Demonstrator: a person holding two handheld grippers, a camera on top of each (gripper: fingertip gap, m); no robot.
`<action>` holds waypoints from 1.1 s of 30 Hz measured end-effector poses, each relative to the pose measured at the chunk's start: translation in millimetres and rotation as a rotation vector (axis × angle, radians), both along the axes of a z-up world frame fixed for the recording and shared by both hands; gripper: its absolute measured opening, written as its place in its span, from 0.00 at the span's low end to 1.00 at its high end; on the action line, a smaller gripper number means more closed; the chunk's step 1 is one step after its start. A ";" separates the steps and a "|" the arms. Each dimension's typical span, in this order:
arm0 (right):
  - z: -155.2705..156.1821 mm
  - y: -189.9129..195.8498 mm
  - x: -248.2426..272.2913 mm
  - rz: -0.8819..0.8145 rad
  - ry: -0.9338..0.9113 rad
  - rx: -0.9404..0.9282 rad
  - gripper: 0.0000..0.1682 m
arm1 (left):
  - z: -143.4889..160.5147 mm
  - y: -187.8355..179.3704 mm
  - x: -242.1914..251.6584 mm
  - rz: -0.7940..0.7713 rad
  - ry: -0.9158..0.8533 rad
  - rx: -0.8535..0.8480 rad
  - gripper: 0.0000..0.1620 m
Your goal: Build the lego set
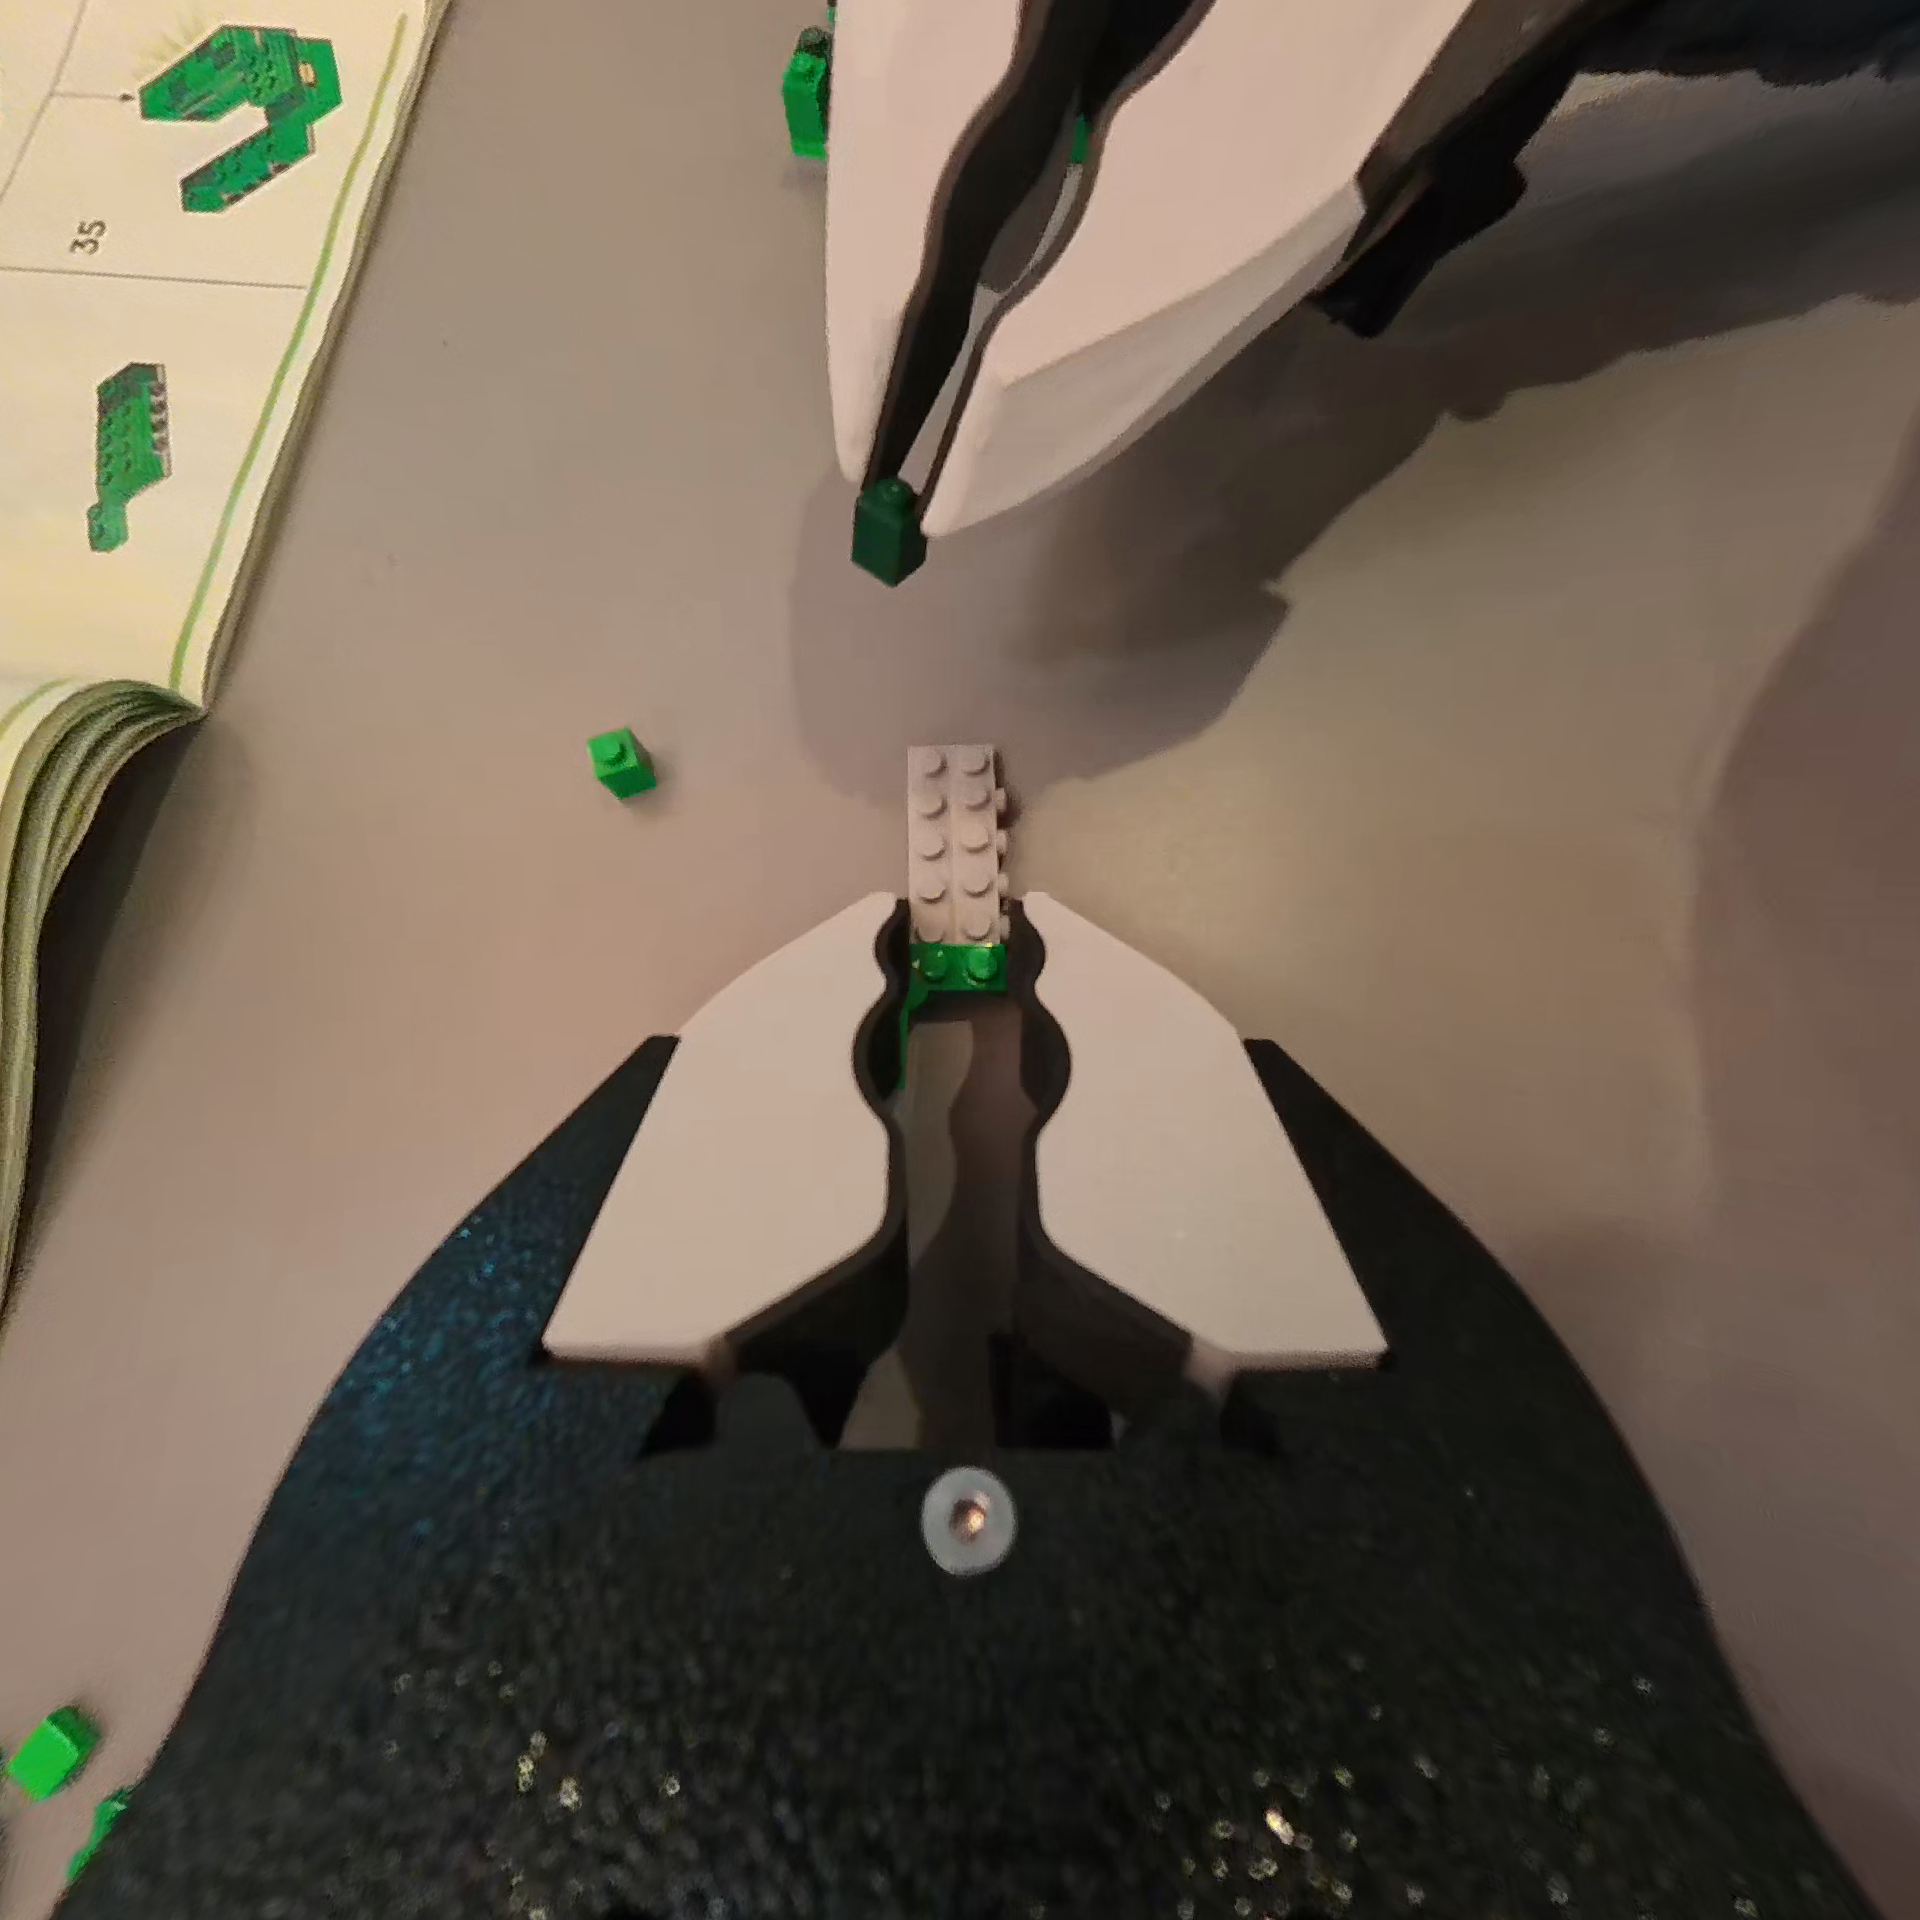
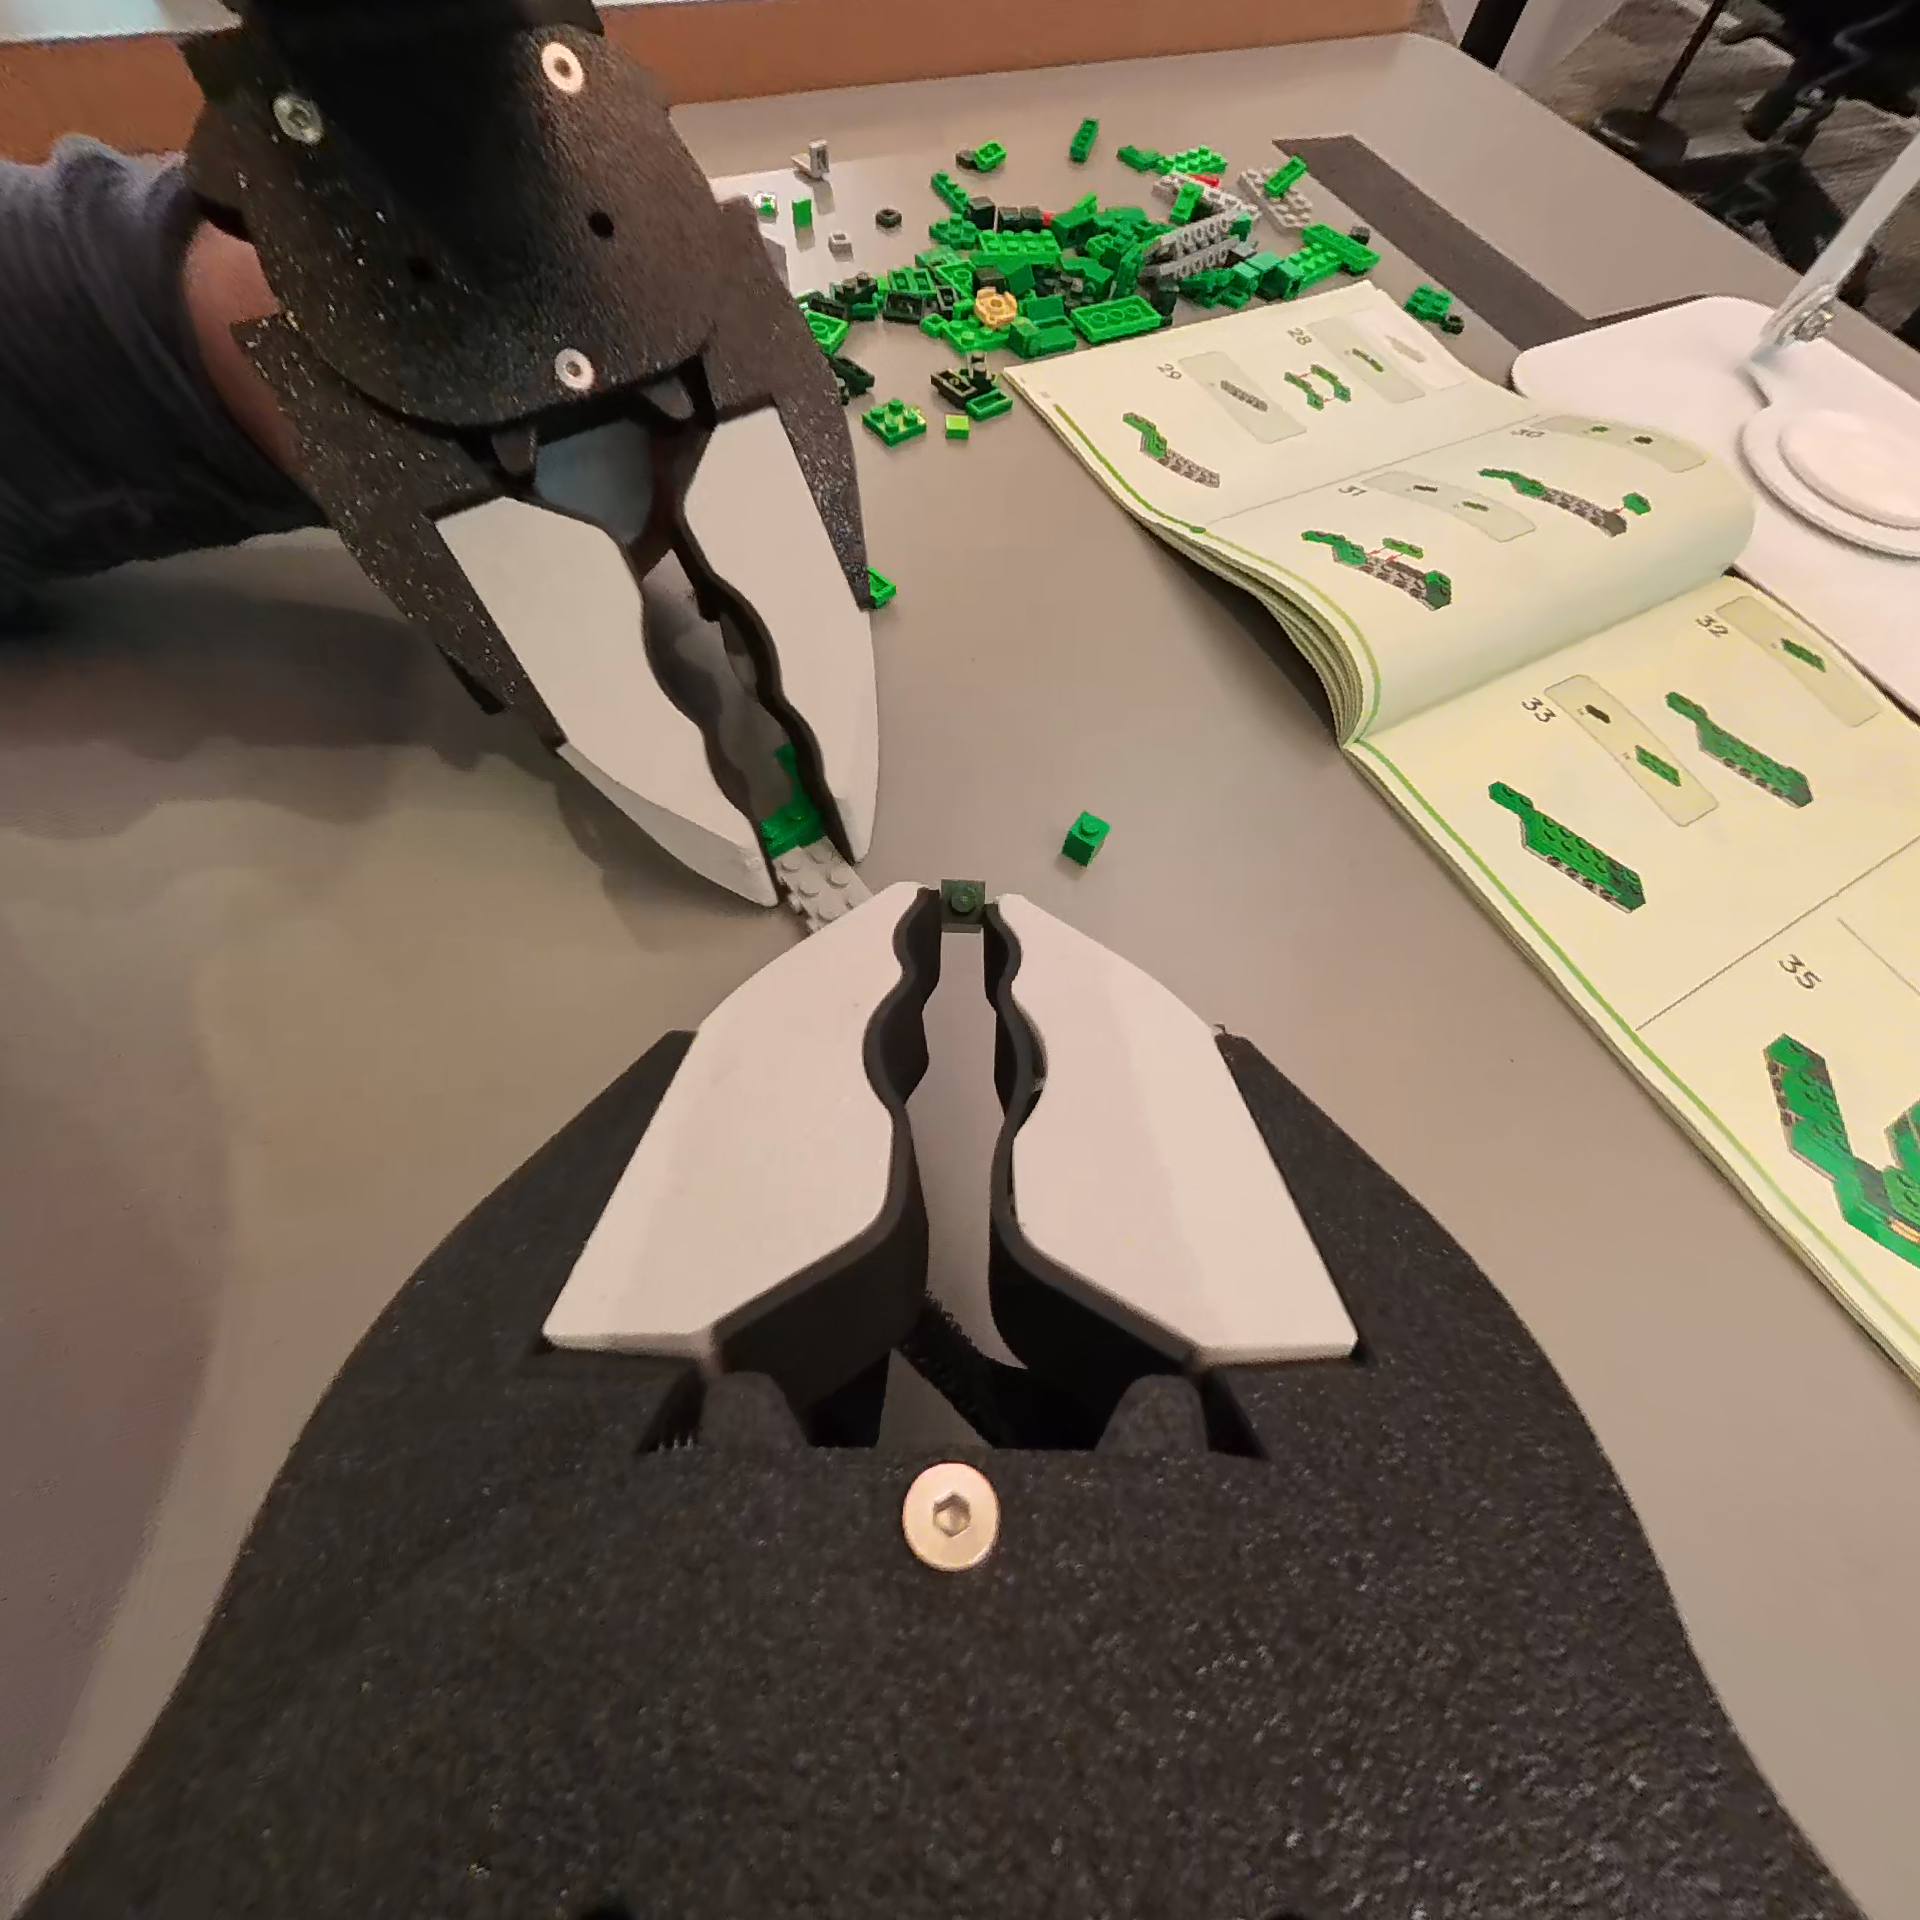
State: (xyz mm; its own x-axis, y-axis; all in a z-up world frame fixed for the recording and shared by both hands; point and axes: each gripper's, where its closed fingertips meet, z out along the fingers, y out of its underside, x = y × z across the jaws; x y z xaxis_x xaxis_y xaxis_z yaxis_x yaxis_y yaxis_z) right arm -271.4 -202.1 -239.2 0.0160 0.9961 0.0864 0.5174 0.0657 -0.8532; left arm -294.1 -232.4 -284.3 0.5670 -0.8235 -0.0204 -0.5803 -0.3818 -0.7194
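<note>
Nearest, the left tool [image 1: 958, 940] is clamped narrowly on the green end of a grey studded plate assembly [image 1: 956, 831] that reaches forward, low over the grey table [image 1: 1351, 935]. Just beyond, the right tool [image 2: 964, 906] pinches a small dark green 1x1 brick [image 2: 962, 898] at its tips, held above the table near the plate's far end. A lighter green 1x1 brick [image 1: 620, 765] lies loose beside them. Farther off lie the open instruction booklet [image 2: 1558, 623] and a pile of mostly green bricks [image 2: 1091, 270].

Black speckled hand-held gripper [image 2: 961, 909], grey wavy-edged fingers [image 2: 769, 1122], silver screw [image 2: 950, 1519], dark ribbed sleeve [image 2: 83, 343]
</note>
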 end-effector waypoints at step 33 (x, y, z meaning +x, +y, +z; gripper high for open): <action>23.1 44.6 32.4 -0.382 -0.117 0.152 0.04 | 52.4 61.0 40.6 0.376 -0.077 0.483 0.10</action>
State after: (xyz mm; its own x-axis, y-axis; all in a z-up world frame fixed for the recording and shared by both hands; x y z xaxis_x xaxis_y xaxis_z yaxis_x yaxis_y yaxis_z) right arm -239.0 -157.6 -216.1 0.3624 0.8966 0.2545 0.6216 -0.0291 -0.7828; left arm -253.5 -171.4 -231.9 0.8312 -0.4753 -0.2884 -0.4088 -0.1709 -0.8965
